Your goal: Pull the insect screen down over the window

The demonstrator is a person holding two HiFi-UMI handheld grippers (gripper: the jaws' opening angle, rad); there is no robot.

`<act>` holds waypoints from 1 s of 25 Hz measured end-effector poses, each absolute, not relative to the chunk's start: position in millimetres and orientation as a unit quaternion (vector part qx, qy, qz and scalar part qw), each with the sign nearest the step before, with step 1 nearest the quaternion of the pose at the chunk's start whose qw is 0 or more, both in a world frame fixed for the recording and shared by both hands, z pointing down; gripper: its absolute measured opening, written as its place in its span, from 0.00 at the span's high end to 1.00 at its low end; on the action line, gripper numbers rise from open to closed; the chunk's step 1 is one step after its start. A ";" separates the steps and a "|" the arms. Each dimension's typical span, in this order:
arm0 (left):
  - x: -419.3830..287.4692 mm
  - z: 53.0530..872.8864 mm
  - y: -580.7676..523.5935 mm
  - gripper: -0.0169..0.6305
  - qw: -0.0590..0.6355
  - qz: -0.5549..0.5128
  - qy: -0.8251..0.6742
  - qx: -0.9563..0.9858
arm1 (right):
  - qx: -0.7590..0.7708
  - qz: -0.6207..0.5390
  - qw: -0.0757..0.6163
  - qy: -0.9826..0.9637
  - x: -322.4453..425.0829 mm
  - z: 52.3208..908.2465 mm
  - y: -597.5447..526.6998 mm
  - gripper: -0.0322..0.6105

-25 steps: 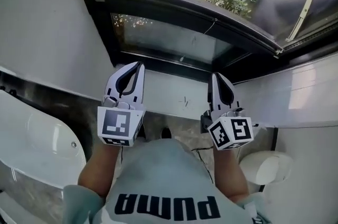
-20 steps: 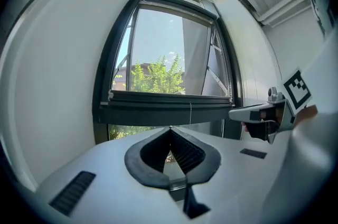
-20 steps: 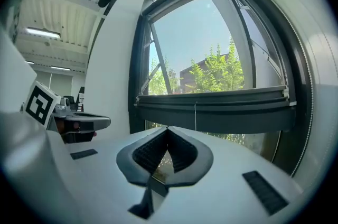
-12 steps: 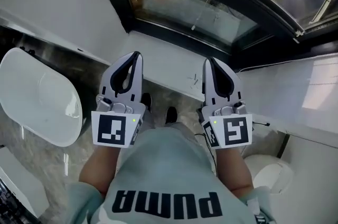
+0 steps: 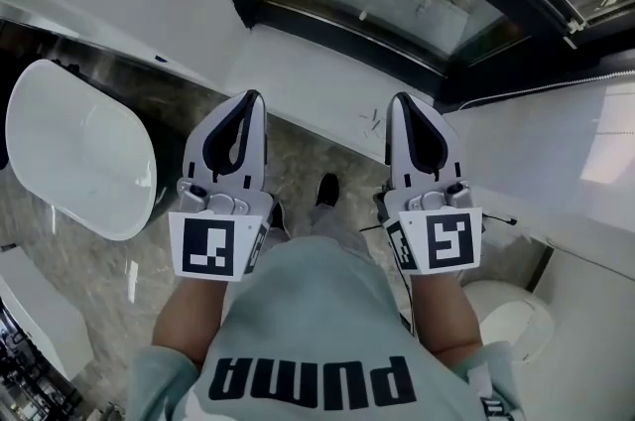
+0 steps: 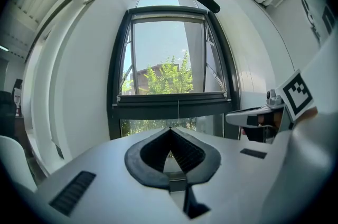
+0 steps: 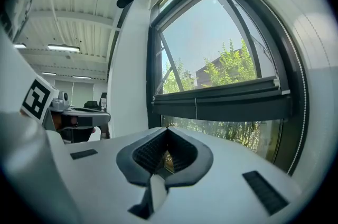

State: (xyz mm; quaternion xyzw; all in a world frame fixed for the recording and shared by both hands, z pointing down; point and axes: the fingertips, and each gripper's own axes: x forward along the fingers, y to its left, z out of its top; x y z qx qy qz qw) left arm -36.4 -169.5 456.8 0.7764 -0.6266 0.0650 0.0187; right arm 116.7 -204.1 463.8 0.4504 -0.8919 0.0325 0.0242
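Risk: leaving the insect screen, seemingly drawn down with its pale rail lying along the crossbar, unlatched and letting a spring roller snatch it back up the window; or, reaching in, batting the pull cord aside instead of pinching it. Holding the left fingers pressed fully together on nothing, the right fingers likewise shut and empty. Pointing both roughly level at the window, well apart from rail and cord, touching neither, facing the cord dangling ahead.
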 end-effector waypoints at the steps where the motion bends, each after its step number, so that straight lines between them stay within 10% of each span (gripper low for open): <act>1: -37.0 458.6 -164.8 0.95 0.019 0.067 -0.627 0.776 | 0.449 0.033 0.024 -0.892 116.4 465.4 -199.4 0.94; 25: -106.2 473.4 95.4 0.95 0.044 0.030 -0.585 0.809 | 0.508 0.032 0.040 -0.860 32.6 469.2 86.0 0.94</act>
